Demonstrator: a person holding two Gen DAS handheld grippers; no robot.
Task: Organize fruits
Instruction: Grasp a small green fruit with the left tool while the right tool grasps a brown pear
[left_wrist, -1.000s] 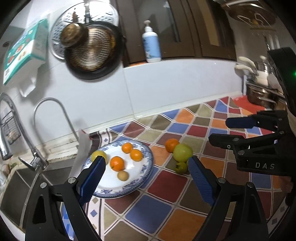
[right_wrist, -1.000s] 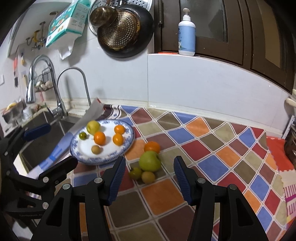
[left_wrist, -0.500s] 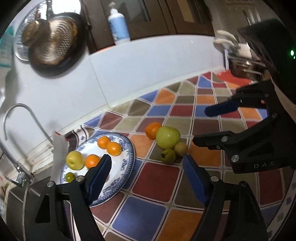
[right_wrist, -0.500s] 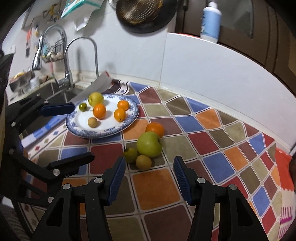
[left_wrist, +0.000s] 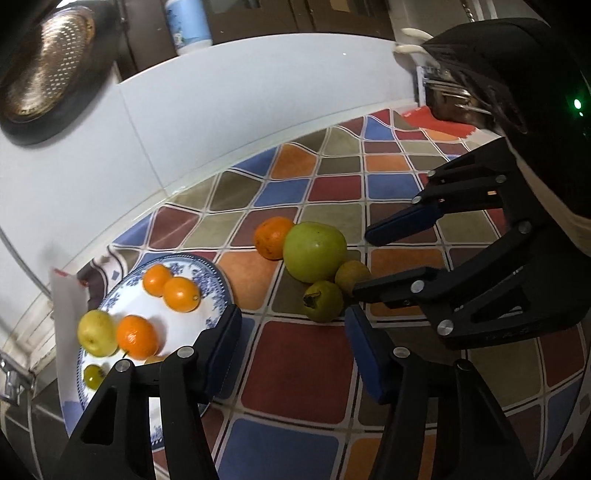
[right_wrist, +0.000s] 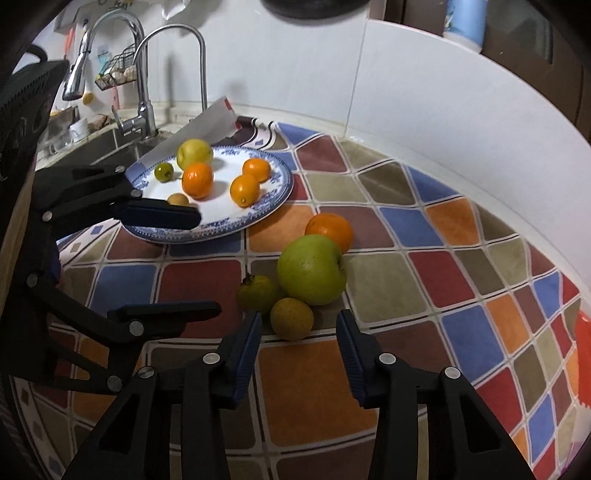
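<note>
Right wrist view: a blue-patterned plate is seen on the checked countertop near the sink-side edge. Six fruits are held in it: a yellow apple, a tiny green fruit, three oranges, and a small brown fruit.

Four fruits are huddled on the counter just beside the plate, touching each other: a big green apple, a loose orange behind it, a green persimmon and a small tan fruit.

The right gripper is held just short of the small tan fruit; its fingers are closing, with nothing pinched between them.

The left gripper is held near the green persimmon; its fingers are closing too, and nothing is gripped.
</note>
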